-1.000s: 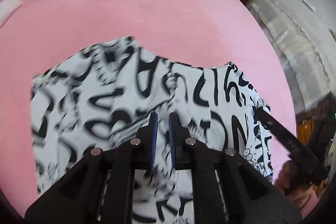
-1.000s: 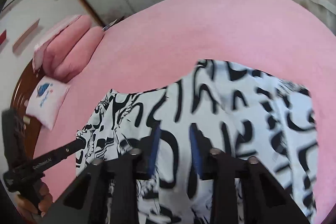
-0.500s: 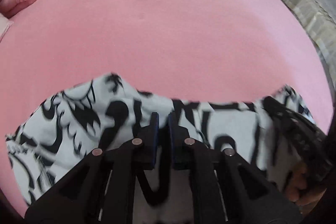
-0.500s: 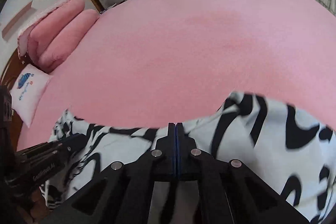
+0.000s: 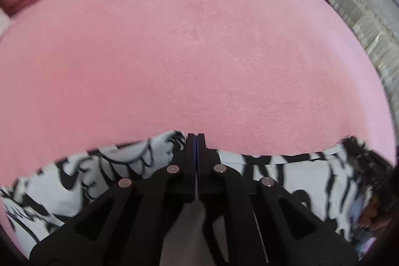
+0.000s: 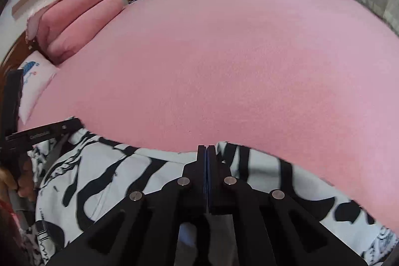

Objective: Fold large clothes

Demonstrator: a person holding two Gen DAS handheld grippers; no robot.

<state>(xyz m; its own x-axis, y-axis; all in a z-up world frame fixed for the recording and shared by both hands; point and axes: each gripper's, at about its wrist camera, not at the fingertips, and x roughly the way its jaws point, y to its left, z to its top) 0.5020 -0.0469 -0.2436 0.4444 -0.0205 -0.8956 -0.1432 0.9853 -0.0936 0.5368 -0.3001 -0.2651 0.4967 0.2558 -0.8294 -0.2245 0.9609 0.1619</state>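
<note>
Fingers of both my hands have just pinched shut on the garment's far edge, so a fold over the bed can start.

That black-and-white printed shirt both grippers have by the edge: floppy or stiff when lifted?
Probably floppy: the shirt edge sags and ripples between the left gripper and right gripper. Likely light, since thin fingertip pinches hold it. It may drag on the fuzzy pink bedspread.

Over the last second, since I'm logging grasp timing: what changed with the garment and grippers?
Both grippers closed: the left gripper and right gripper pinched the black-and-white garment at its far edge and drew it toward the camera, baring more pink bed. The pillows stayed put.
</note>
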